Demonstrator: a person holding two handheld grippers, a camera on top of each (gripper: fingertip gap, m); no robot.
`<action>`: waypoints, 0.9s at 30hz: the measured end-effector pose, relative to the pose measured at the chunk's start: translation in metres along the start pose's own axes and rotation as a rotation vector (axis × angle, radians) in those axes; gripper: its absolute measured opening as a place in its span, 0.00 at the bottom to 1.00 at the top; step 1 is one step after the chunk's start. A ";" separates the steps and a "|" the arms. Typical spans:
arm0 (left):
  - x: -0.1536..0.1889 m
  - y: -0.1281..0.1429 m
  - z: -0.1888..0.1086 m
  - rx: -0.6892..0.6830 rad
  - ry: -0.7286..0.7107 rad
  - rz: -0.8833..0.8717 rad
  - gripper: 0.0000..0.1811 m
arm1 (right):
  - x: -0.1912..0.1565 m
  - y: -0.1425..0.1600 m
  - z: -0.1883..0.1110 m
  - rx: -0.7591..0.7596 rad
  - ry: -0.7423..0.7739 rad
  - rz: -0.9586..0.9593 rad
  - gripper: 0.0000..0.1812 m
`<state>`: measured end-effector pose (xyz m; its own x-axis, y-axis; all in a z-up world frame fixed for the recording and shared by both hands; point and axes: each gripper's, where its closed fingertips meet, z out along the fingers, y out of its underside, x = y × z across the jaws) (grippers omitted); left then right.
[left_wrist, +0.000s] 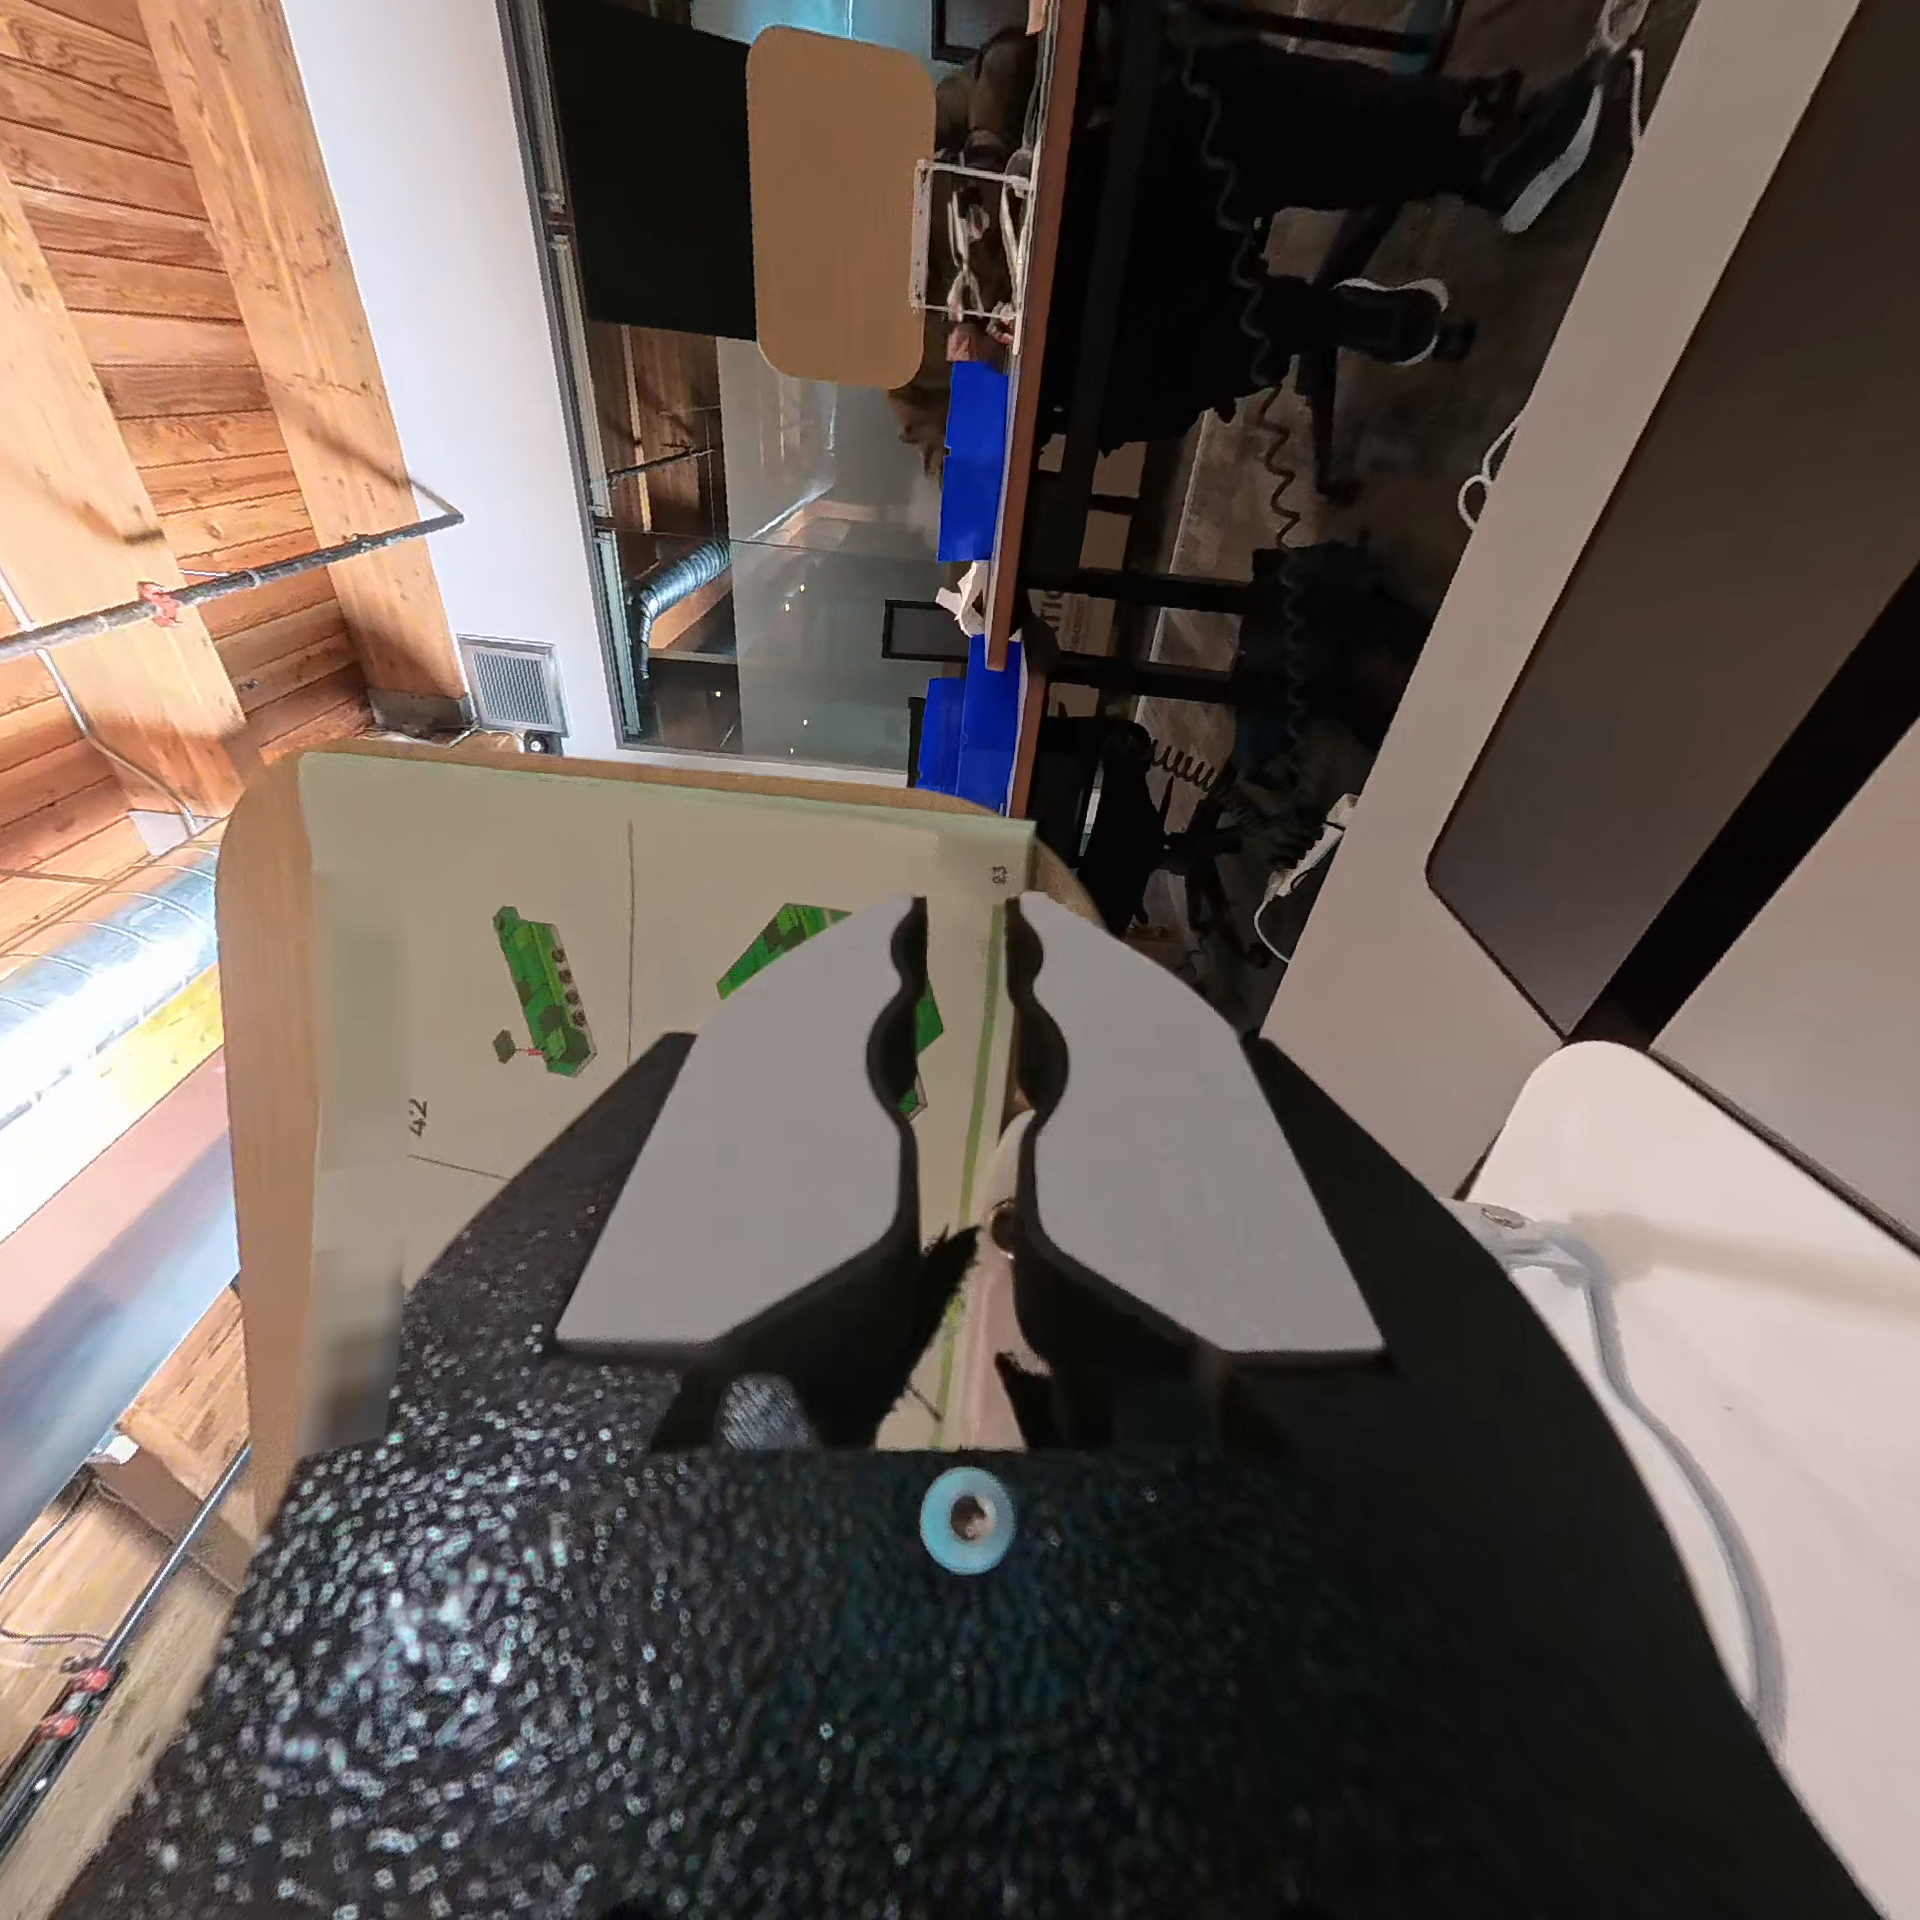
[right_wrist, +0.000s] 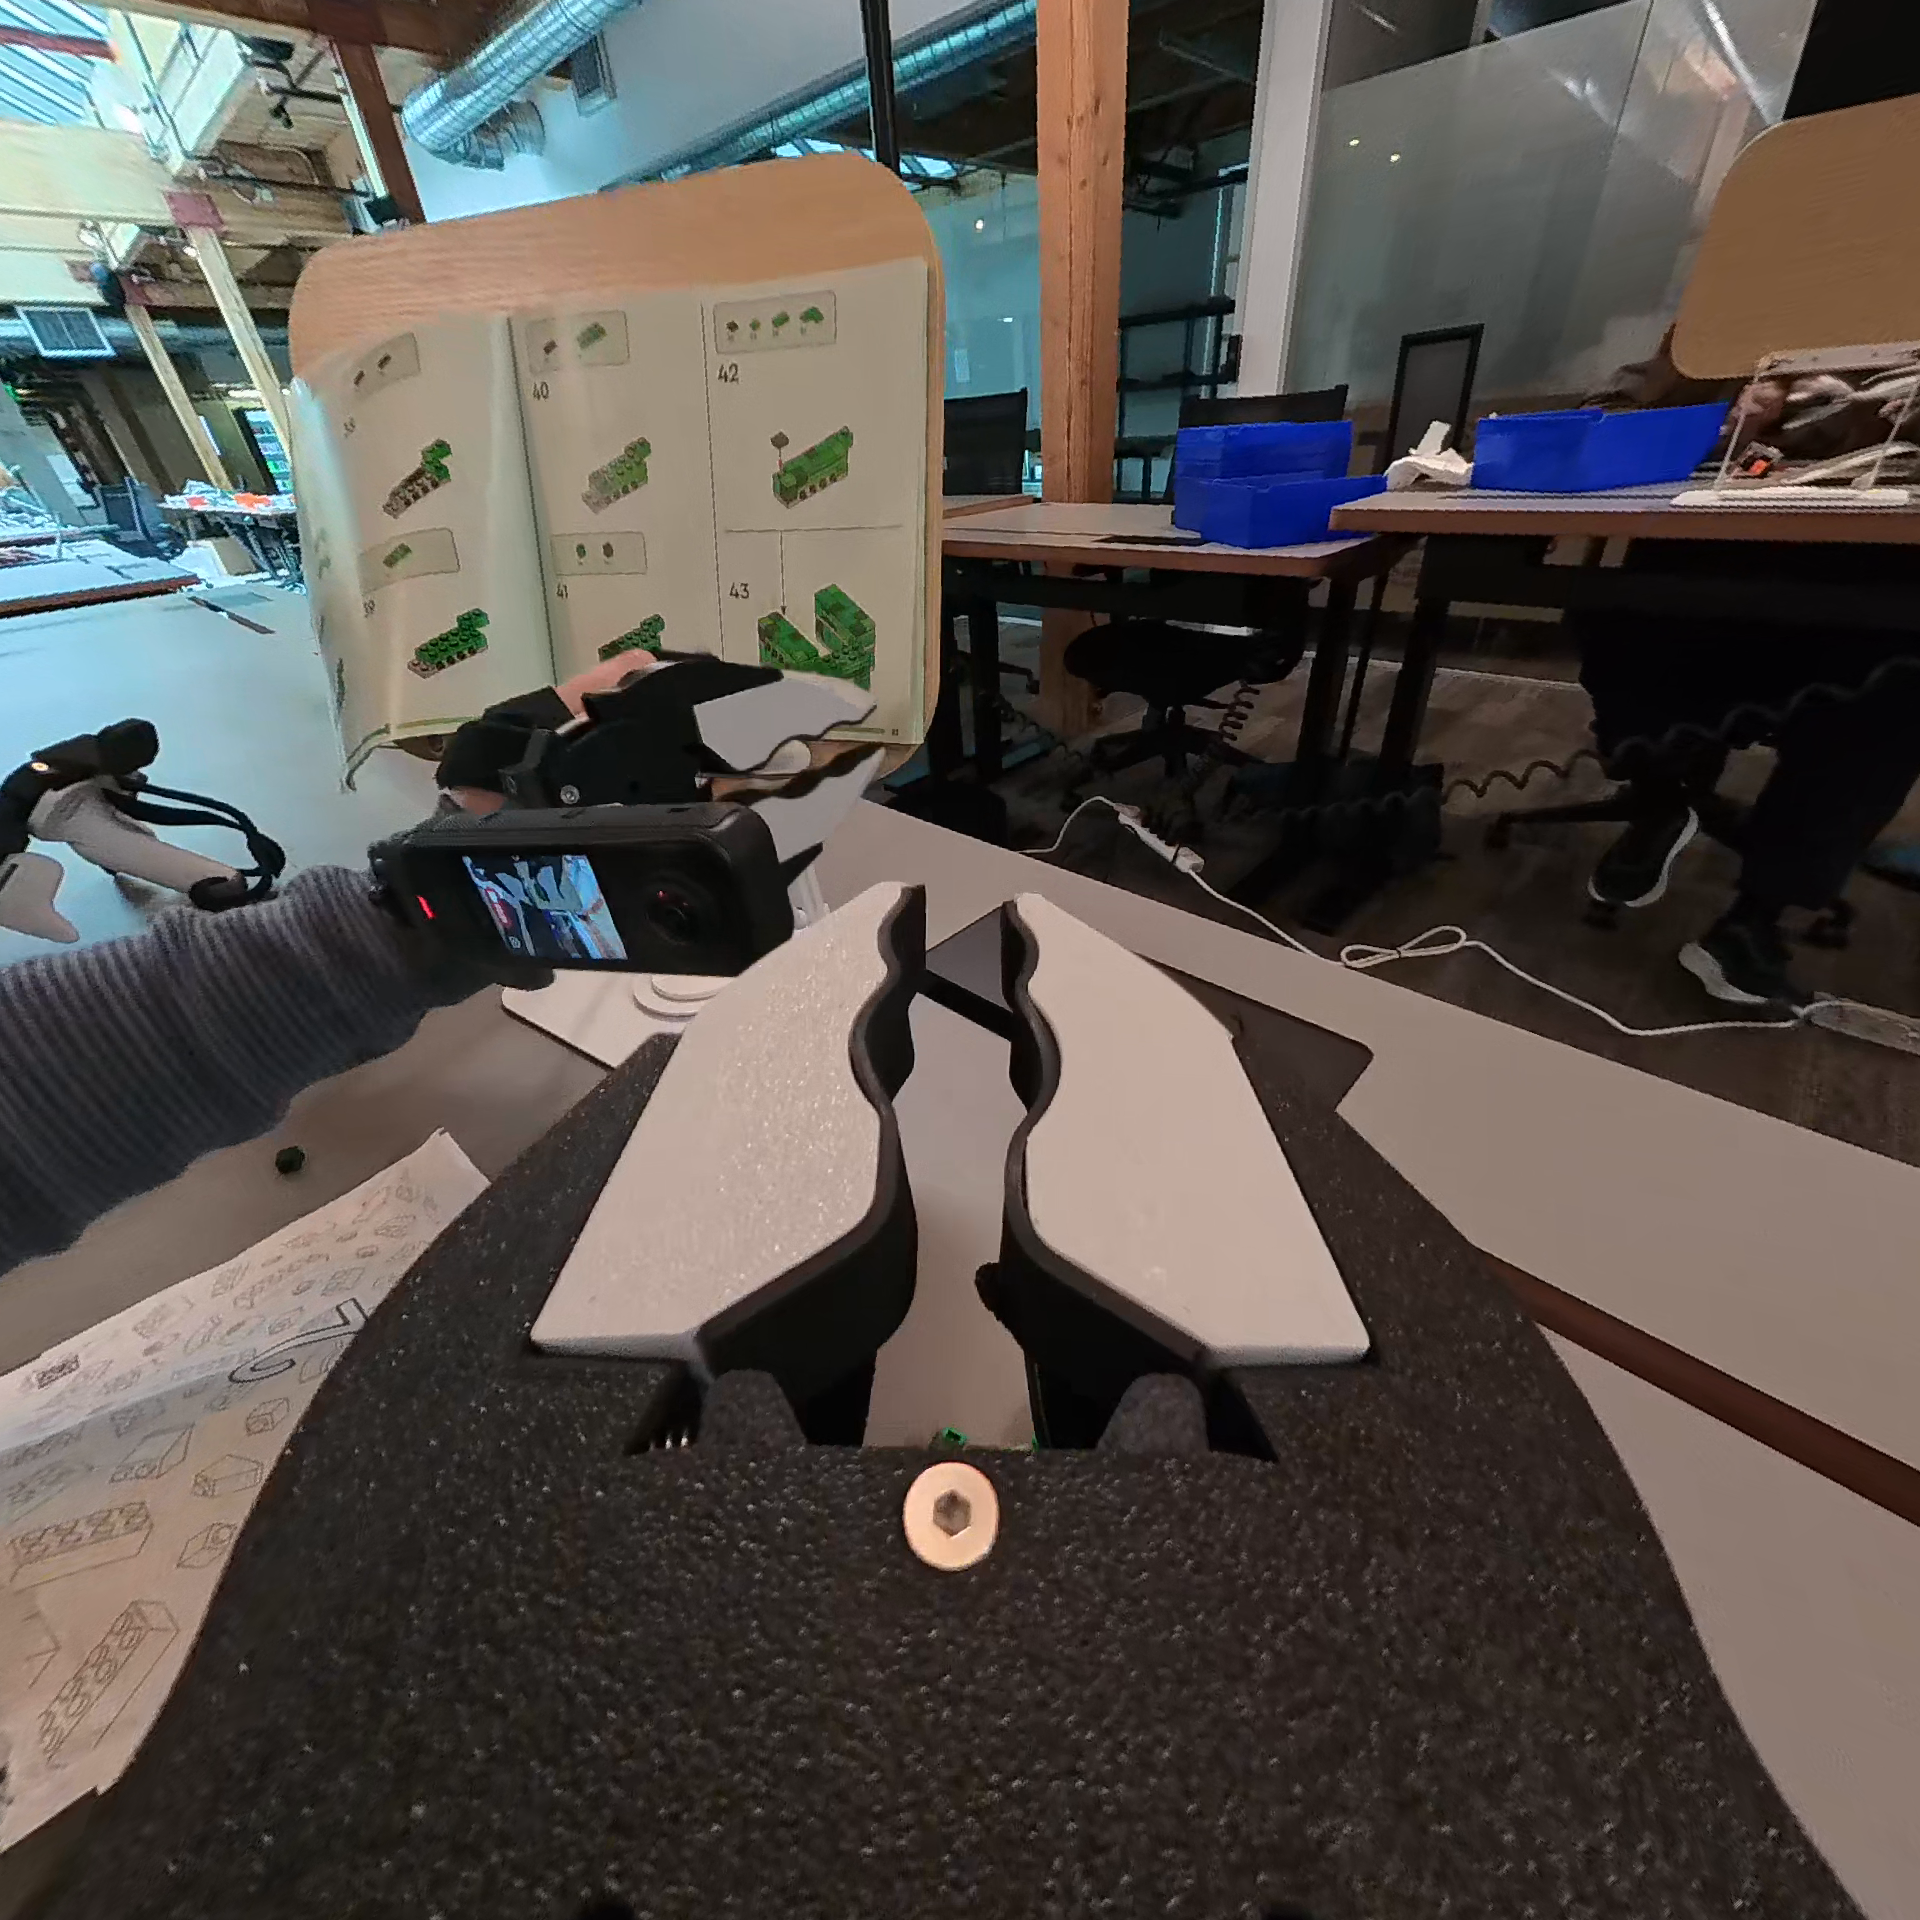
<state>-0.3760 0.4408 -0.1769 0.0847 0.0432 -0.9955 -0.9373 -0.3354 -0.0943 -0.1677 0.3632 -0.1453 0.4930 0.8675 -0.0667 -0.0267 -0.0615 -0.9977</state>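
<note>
An open instruction booklet (right_wrist: 623, 468) with green brick drawings is held upright above the grey table (right_wrist: 1558, 1195). My left gripper (right_wrist: 831, 743) is shut on the booklet's lower right edge; a person's sleeve (right_wrist: 156, 1029) and the gripper's camera (right_wrist: 582, 894) show behind it. In the left wrist view the page (left_wrist: 520, 935) runs between the nearly closed fingers of the left gripper (left_wrist: 961, 914). My right gripper (right_wrist: 961, 904) hovers low over the table, right of the left one, its jaws close together with nothing seen between the tips. A small green speck (right_wrist: 945, 1439) shows at the base of its fingers.
A white sheet printed with brick outlines (right_wrist: 156, 1403) lies at the table's left. A white stand base (right_wrist: 592, 1013) sits below the left gripper. Beyond the table edge are a white cable (right_wrist: 1455, 956), desks with blue bins (right_wrist: 1268, 488), and a seated person's legs (right_wrist: 1766, 831).
</note>
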 end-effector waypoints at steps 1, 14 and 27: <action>-0.001 0.000 0.000 0.001 -0.002 -0.005 0.08 | 0.000 0.001 0.000 -0.003 -0.002 0.002 0.07; 0.004 0.006 0.006 -0.032 0.050 -0.041 0.00 | 0.003 0.002 -0.001 -0.001 -0.008 0.031 0.07; -0.009 -0.001 -0.031 0.174 -0.001 -0.343 0.00 | 0.000 0.005 0.000 -0.006 -0.042 0.069 0.07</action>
<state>-0.3654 0.4120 -0.1683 0.4029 0.1260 -0.9065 -0.8980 -0.1370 -0.4182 -0.1678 0.3632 -0.1500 0.4531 0.8810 -0.1361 -0.0546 -0.1250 -0.9907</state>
